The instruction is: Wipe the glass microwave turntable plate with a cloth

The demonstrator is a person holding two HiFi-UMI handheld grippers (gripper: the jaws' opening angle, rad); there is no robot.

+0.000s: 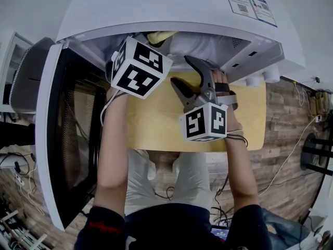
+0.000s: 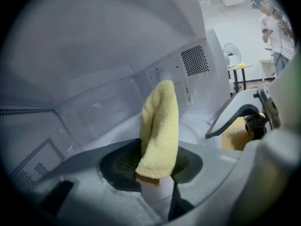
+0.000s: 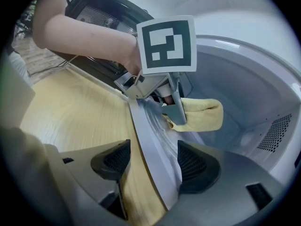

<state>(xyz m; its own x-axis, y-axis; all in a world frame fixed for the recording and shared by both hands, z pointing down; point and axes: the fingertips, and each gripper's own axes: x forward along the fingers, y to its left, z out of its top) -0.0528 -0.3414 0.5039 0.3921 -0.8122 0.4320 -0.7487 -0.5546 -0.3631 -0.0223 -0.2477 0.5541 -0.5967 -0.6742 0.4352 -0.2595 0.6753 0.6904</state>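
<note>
A pale wooden table [image 1: 156,124] carries a white microwave [image 1: 171,9] with its door [image 1: 67,134] swung open to the left, and both grippers work at the mouth of the oven. The left gripper [image 2: 157,167] is clenched on a folded yellow cloth [image 2: 160,126] and reaches inside, where the right gripper view shows the cloth lying against the ribbed face of the glass plate [image 3: 157,126]. The plate sits at the front of the oven with its rim running between the jaws of the right gripper [image 3: 153,161]. Those jaws stand apart, one on each side of the glass and not closed on it; the far pad looks close to the rim, but I cannot tell whether it touches. The main risk, as I judge it, is that the plate is not clamped, so a firm push with the cloth could slide or tip it and knock the glass against the oven wall or off the front lip onto the table. A hard squeeze on the rim could also chip it. The cloth is pinched near one end only and might drag free mid-stroke. A sticker [image 1: 250,5] on the oven top has a square code and coloured print too small to read. The marker cubes bear only black-and-white patterns, and no brand name shows.
</note>
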